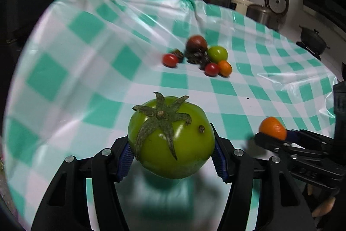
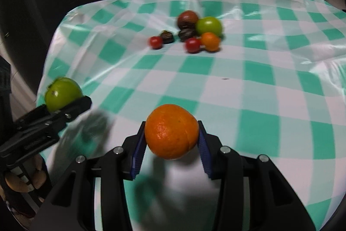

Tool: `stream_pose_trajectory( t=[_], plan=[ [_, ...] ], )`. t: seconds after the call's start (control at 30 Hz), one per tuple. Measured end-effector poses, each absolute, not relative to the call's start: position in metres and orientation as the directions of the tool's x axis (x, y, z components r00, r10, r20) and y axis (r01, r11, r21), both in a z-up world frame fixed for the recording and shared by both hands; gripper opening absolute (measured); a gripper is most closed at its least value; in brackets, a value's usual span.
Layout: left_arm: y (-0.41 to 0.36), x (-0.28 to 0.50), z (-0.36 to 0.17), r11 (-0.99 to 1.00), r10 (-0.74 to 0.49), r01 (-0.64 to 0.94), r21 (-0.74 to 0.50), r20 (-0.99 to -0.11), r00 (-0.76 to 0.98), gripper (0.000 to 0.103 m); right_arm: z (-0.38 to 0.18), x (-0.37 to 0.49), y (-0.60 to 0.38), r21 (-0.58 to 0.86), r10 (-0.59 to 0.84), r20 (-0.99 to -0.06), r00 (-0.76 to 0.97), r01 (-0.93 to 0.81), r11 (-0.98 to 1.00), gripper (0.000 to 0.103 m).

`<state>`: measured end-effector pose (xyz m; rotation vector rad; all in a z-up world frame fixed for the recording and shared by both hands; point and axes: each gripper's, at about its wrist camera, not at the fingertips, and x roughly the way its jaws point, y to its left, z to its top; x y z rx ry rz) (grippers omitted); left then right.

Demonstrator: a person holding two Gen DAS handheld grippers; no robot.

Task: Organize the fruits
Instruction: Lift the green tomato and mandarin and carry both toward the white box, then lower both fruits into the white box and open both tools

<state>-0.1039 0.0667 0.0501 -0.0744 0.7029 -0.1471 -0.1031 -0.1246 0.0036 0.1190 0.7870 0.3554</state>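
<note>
A: What's the setting?

B: A dim kitchen, with a table under a green-and-white checked cloth (image 1: 90,70). Far right, a steel pot (image 1: 258,13) and a black pot (image 1: 313,38) stand against the wall.

A: And the tongs?

B: The left gripper (image 1: 172,157) has its blue pads (image 1: 125,158) pressed on both sides of a big green tomato (image 1: 173,140), stem star up, lifted clear of the cloth. The right gripper (image 2: 172,148) is nearly closed, clamped on an orange (image 2: 172,131), also held above the cloth.

A: Do they see each other?

B: Yes. From the left wrist, the right gripper shows at the right edge with the orange at its tip. From the right wrist, the left one sits at the left edge carrying the tomato, with fingers of a hand (image 2: 23,179) on its handle.

A: Any writing?

B: Raised letters on each gripper's side, too blurred to read.

A: The other fruit?

B: A cluster far across the cloth: a dark brown tomato (image 2: 187,19), a small green one (image 2: 209,25), a small orange one (image 2: 210,41), two red cherry tomatoes (image 2: 193,44) and dark bits I can't identify.
</note>
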Motion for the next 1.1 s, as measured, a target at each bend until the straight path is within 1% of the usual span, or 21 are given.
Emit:
stream_pose_trajectory(
  t=[0.23, 0.43, 0.6, 0.77, 0.9, 1.0, 1.1],
  plan=[
    [0.120, -0.165, 0.062, 0.993, -0.096, 0.036, -0.112, -0.596, 0.797, 0.059, 0.016, -0.126, -0.065, 0.167, 0.392, -0.675, 0.625, -0.388, 0.906, 0.045],
    [0.171, -0.223, 0.067, 0.993, -0.008, -0.061, -0.100, -0.578, 0.816, 0.059, 0.033, -0.158, -0.009, 0.113, 0.461, -0.658, 0.595, -0.528, 0.842, 0.045],
    [0.219, -0.276, 0.069, 0.980, 0.096, -0.177, -0.087, -0.573, 0.814, 0.059, 0.043, -0.191, 0.043, 0.076, 0.547, -0.640, 0.539, -0.664, 0.744, 0.045],
    [0.265, -0.319, 0.053, 0.953, 0.187, -0.294, -0.078, -0.613, 0.768, 0.059, 0.040, -0.229, 0.096, 0.040, 0.615, -0.649, 0.448, -0.787, 0.616, 0.045],
    [0.291, -0.342, 0.028, 0.930, 0.237, -0.362, -0.055, -0.664, 0.709, 0.059, 0.028, -0.268, 0.141, 0.033, 0.661, -0.678, 0.320, -0.886, 0.463, 0.045],
    [0.306, -0.354, 0.003, 0.916, 0.249, -0.399, -0.045, -0.716, 0.653, 0.059, 0.007, -0.293, 0.169, 0.010, 0.645, -0.725, 0.241, -0.933, 0.359, 0.045],
    [0.318, -0.361, -0.026, 0.908, 0.259, -0.419, -0.010, -0.773, 0.579, 0.059, -0.028, -0.309, 0.197, -0.002, 0.575, -0.801, 0.168, -0.960, 0.279, 0.045]
  ],
)
